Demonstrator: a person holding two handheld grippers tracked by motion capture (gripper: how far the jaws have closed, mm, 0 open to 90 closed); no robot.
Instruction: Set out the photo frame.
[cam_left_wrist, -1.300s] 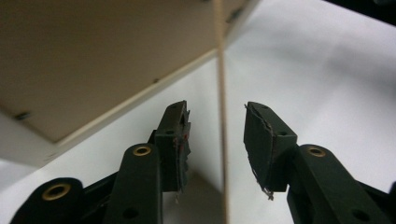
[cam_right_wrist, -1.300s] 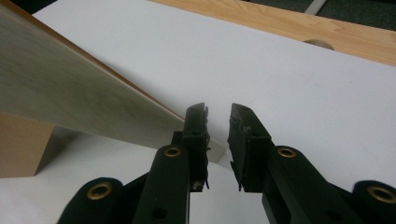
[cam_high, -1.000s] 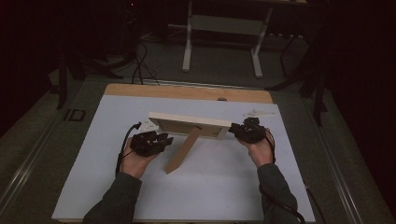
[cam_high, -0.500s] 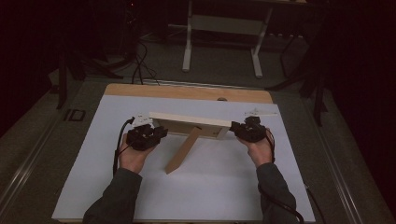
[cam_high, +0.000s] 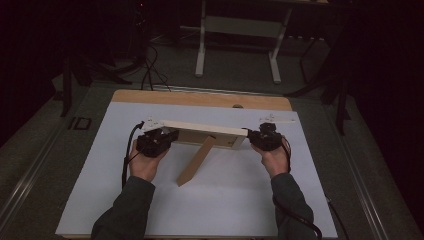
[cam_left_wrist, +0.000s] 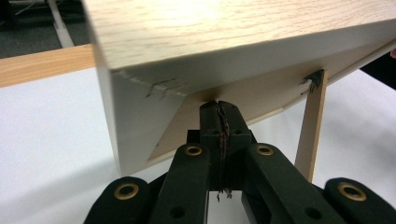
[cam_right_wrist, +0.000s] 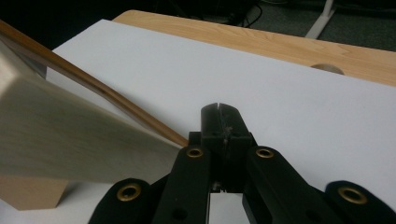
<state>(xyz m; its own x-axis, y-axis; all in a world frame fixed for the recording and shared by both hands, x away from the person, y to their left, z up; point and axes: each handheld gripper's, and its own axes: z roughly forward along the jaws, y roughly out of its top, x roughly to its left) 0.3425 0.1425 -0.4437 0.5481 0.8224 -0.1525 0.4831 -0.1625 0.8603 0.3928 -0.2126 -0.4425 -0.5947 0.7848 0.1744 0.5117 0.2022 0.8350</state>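
The largest thing before me is the wooden counter (cam_high: 200, 98) under its white sheet (cam_high: 215, 200), and everything else I place against the pale wooden picture frame (cam_high: 202, 128) that stands on that sheet toward the far half, its back turned my way. From the middle of the frame's back a narrow light-wood easel strut (cam_high: 194, 162) slants down toward me, its foot resting on the sheet. At the frame's left end sits my left tongs (cam_high: 167, 135), held in the left hand (cam_high: 145, 165); in the left gripper view the two black jaws have just been closing and now stand pressed together, their tips right up against the brown backing board (cam_left_wrist: 261, 100) just below the frame's thick pale rim, with nothing I can see between them. At the frame's right end sits my right tongs (cam_high: 256, 136), held in the right hand (cam_high: 276, 160); its jaws have likewise just been closing and are together on nothing, the tips over bare white sheet just beside the frame's corner (cam_right_wrist: 70, 135), which fills the left of the right gripper view with the thin brown edge of the backing running along it. Whether those tongs touch the frame I cannot tell.
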